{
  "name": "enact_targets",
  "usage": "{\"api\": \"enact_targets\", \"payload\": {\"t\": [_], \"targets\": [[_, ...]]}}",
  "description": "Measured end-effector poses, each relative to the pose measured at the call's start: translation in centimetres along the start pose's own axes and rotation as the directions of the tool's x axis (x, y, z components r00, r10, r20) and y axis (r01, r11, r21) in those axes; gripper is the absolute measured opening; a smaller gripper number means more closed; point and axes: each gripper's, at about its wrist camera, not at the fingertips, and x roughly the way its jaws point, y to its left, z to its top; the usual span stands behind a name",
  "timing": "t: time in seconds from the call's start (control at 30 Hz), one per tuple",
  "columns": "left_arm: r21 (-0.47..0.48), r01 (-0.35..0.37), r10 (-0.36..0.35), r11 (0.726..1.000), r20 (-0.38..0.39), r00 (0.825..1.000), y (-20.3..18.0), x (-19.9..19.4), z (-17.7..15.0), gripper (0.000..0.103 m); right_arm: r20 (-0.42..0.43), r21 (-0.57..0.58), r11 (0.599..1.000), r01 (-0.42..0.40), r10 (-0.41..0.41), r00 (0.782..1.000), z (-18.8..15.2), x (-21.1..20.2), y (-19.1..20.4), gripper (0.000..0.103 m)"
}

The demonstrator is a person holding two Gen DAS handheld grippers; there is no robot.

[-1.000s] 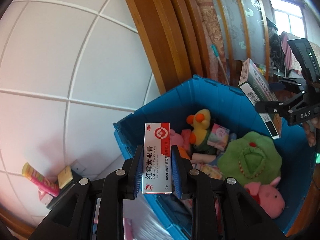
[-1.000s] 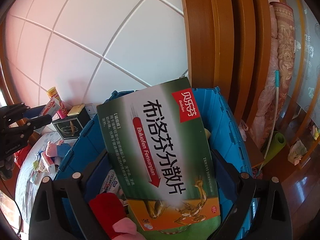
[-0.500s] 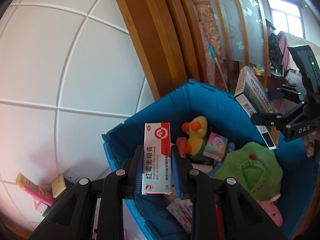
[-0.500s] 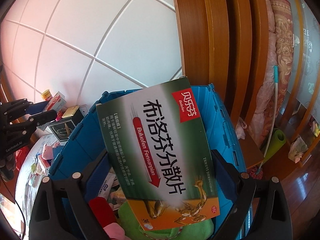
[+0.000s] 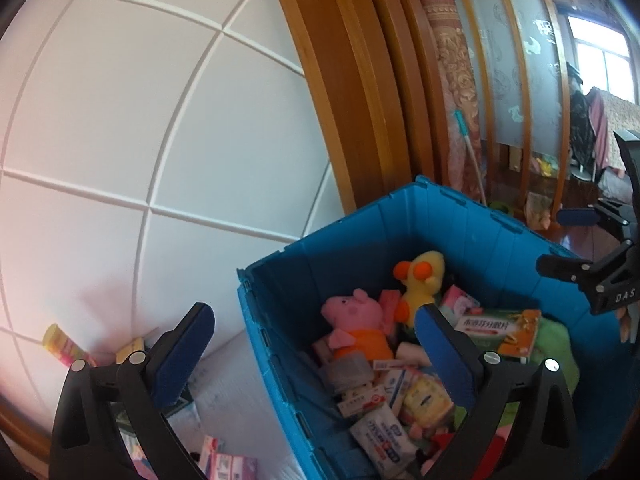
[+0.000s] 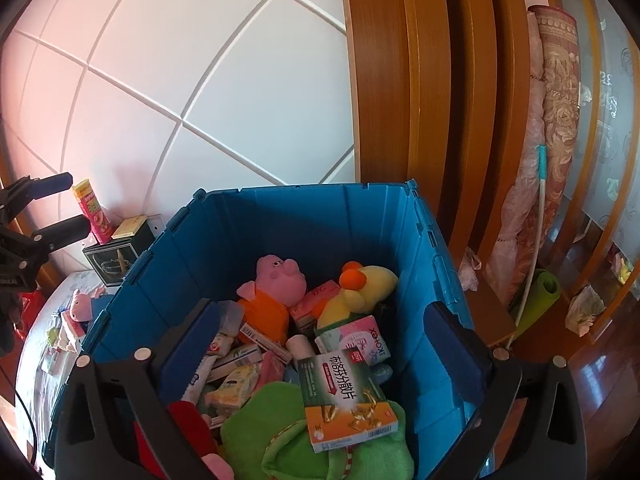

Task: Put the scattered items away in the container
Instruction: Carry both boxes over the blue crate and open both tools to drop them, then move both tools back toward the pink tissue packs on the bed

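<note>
Over the blue container, left gripper and right gripper jaws opening, nothing between them; green medicine box dropped in, so lift both clear of the rim before fetching leftovers.

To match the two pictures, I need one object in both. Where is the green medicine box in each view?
Left wrist view: the green medicine box lies right of centre in the blue bin, beyond the right fingertip.
Right wrist view: the box lies low in the centre, on green plush.
Shared landmark: the yellow duck by the bin's far wall.
</note>
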Motion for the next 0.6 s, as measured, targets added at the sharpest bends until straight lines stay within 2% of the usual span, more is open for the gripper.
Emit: {"api": "enact_targets", "payload": {"t": [0.23,0.6], "targets": [[-0.033,-0.051,0.049,0.998,-0.046,0.998,2.5,-1.4,-4.0,0.102,0.000,-0.026,0.999,-0.041,0.041,0.999,-0.2,-0.5,2.9,0.103],[-0.129,-0.093,0.082,0.987,-0.087,0.993,9.1,-6.2,-12.8,0.102,0.002,-0.121,0.985,-0.124,0.125,0.992,-0.9,-2.4,12.9,0.103]]}}
